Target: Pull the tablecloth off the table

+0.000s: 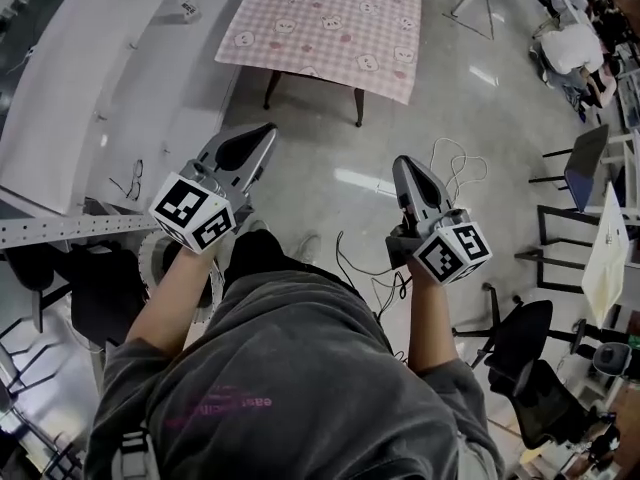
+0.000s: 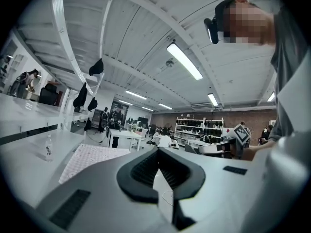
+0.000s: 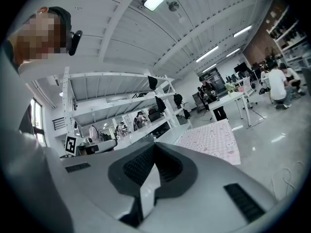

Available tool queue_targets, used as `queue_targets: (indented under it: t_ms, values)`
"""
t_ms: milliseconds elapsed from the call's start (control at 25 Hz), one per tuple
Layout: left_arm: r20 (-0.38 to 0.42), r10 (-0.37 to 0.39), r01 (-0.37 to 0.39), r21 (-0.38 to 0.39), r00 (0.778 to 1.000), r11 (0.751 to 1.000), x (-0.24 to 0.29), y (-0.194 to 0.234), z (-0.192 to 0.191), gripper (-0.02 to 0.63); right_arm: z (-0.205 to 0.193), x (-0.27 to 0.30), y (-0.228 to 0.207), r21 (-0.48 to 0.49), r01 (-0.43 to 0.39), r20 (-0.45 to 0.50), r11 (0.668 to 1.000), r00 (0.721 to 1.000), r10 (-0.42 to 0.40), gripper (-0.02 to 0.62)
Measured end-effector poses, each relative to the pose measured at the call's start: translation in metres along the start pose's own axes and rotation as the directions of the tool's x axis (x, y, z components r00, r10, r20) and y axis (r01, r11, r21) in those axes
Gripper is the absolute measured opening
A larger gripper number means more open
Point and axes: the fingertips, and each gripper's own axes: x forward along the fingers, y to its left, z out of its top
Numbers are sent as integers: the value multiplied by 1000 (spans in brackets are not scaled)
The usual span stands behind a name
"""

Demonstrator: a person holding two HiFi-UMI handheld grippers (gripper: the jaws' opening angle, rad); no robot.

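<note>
Person standing, seen from above: 2 bare forearms held forward and level from a loose grey sweatshirt (image 1: 300, 368), one gripper in each hand, both well short of the table. Left gripper (image 1: 263, 135): smooth grey plastic shell tapering to a point, black ribbed pads inside, claw closed tip to tip with nothing between the pads; white cube (image 1: 195, 213) with black square markers at the wrist end. Right gripper (image 1: 404, 164): same build, claw likewise closed and empty, marker cube (image 1: 453, 253) at its rear. The two are held side by side with a gap between them, and both point toward the table. Tablecloth (image 1: 325, 23): soft pink-and-white check with small printed animal faces, lying flat across the whole top of the table (image 1: 359, 106), its near edge hanging a little over the table's near edge, corners draped. Table: rectangular, on thin dark legs, 2 visible below the near edge. Floor (image 1: 330, 158): glossy pale grey, with reflected ceiling lights. Loose thin cables (image 1: 455, 158) curl on the floor beside the right gripper. Long white workbench (image 1: 90, 88) along the floor's left edge. Black office chair (image 1: 520, 343) at the right.
</note>
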Motion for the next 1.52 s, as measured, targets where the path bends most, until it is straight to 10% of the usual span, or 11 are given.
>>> queue_targets:
  t_ms: [720, 1520]
  values:
    - [-10, 51, -51, -15, 999, 999, 33, 48, -1, 0, -5, 49, -42, 45, -15, -32, 999, 999, 16, -5]
    - [-28, -48, 46, -80, 998, 996, 130, 226, 28, 0, 25, 229, -86, 68, 96, -78, 993, 993, -90, -4]
